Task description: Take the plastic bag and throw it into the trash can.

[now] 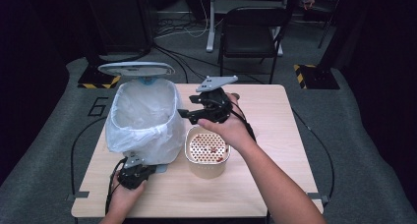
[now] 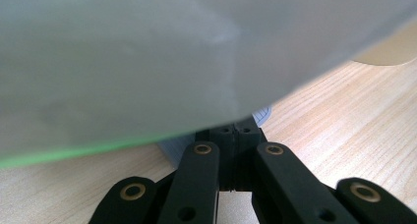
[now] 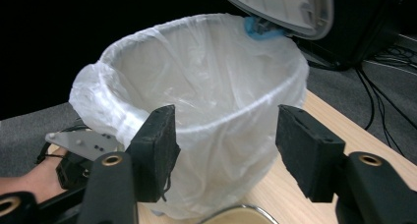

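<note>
A bin lined with a white plastic bag (image 1: 142, 118) stands on the left of the table, its grey lid (image 1: 136, 68) tipped up at the back. My left gripper (image 1: 133, 165) sits low at the bin's foot. Its jaws are shut together, tips (image 2: 235, 133) against the grey pedal (image 2: 172, 150) under the bag. My right gripper (image 1: 189, 116) hovers beside the bin's right rim, pointing at it. It is open (image 3: 226, 135), and nothing lies between its pads. The bag's mouth (image 3: 206, 76) is open, and the lid (image 3: 280, 8) stands above it.
A beige round container (image 1: 207, 155) with a perforated insert and some red bits stands just right of the bin, under my right forearm; its rim (image 3: 241, 215) shows below the right jaws. The wooden table (image 1: 275, 116) has bare room on the right. A chair (image 1: 251, 32) stands beyond.
</note>
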Motion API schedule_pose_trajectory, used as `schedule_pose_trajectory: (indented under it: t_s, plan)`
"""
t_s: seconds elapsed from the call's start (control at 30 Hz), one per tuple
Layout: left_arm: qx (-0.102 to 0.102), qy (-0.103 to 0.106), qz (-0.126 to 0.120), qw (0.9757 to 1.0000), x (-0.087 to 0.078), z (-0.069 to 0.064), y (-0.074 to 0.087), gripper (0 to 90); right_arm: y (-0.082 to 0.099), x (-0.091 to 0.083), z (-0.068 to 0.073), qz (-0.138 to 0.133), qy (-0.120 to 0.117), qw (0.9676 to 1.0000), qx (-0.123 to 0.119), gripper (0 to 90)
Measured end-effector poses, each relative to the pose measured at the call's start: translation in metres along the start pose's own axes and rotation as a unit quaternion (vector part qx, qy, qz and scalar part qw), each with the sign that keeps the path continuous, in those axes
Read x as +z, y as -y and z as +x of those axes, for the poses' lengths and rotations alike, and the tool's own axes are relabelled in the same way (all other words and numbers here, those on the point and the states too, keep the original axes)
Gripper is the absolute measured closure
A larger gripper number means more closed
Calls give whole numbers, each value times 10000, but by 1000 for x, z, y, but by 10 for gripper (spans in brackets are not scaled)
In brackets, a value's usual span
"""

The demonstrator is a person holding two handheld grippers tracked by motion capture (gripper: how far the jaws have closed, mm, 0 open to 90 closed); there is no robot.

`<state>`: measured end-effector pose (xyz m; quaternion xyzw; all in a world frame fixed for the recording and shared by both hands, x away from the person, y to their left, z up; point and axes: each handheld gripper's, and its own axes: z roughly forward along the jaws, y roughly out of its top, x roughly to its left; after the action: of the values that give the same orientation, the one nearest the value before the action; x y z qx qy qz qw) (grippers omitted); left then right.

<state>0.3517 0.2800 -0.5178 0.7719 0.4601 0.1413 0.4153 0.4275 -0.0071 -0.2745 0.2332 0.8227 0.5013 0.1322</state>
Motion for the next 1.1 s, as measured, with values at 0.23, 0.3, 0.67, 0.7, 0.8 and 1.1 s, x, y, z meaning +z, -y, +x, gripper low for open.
schedule_pose_trajectory:
  t_s: [0.23, 0.3, 0.67, 0.7, 0.8, 1.1]
  plan:
    - [46, 14, 21, 10000, -1, 1, 0, 900, 20, -6, -17, 109, 263, 9995, 103, 428]
    - [26, 29, 28, 10000, -1, 0, 0, 900, 25, -4, -21, 148, 321, 9993, 95, 434]
    - [12, 42, 10, 10000, 0, 1, 0, 900, 68, 18, -45, 498, 519, 9971, 255, 483]
    - [10, 44, 8, 10000, 0, 0, 0, 900, 72, 19, -47, 533, 542, 9967, 281, 499]
    - [6, 45, 9, 10000, 0, 1, 0, 900, 83, 24, -51, 611, 539, 9962, 308, 533]
    - [-31, 70, -37, 10000, 0, 1, 1, 900, 107, 35, -63, 792, 642, 9939, 411, 541]
